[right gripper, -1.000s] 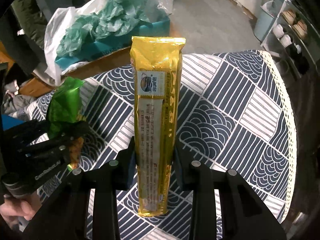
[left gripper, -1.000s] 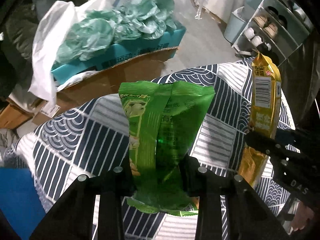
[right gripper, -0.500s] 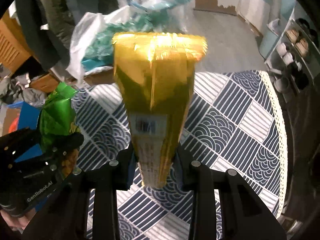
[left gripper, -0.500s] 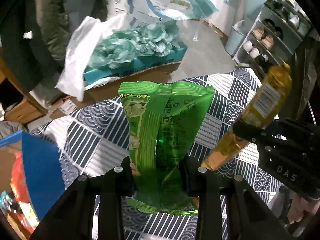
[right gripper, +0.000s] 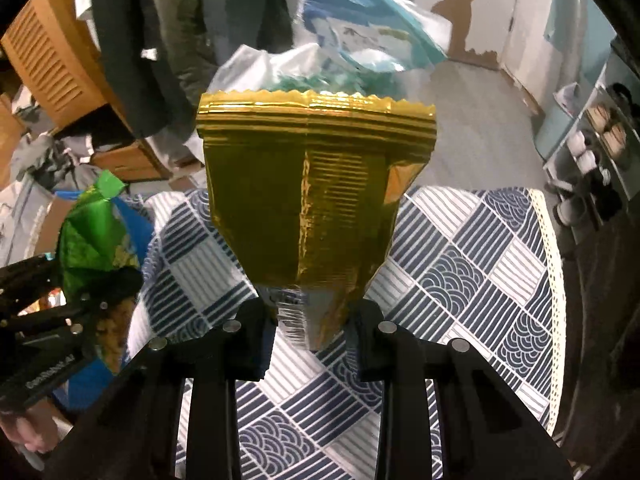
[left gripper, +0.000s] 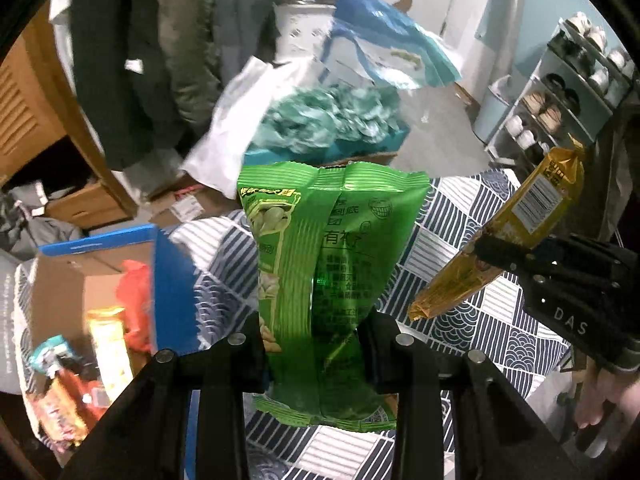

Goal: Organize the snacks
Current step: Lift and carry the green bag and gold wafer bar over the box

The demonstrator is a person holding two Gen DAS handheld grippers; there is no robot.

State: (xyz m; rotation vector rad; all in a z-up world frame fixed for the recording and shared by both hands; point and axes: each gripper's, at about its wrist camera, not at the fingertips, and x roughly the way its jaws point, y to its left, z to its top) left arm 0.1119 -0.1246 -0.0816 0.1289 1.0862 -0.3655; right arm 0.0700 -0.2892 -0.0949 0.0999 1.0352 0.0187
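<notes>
My left gripper (left gripper: pixel 316 348) is shut on a green snack packet (left gripper: pixel 324 264), held upright above the patterned tablecloth (left gripper: pixel 460 248). My right gripper (right gripper: pixel 310 334) is shut on the lower end of a gold snack packet (right gripper: pixel 312 184), which leans toward the camera and fills the view's middle. In the left wrist view the gold packet (left gripper: pixel 516 224) slants at the right, clamped in the right gripper (left gripper: pixel 500 256). In the right wrist view the green packet (right gripper: pixel 92 236) and the left gripper (right gripper: pixel 80 300) are at the left edge.
A cardboard box with blue flaps (left gripper: pixel 120 280) holds several snack packets at the left, on the table. Beyond the table lie a box of teal bags (left gripper: pixel 332 128), hanging coats (left gripper: pixel 152 48) and a wooden cabinet (right gripper: pixel 56 64). A shoe rack (left gripper: pixel 560 104) stands at the right.
Both grippers have risen with their packets and swung left, bringing the snack box into the left wrist view. The gold packet has tipped toward the right wrist camera.
</notes>
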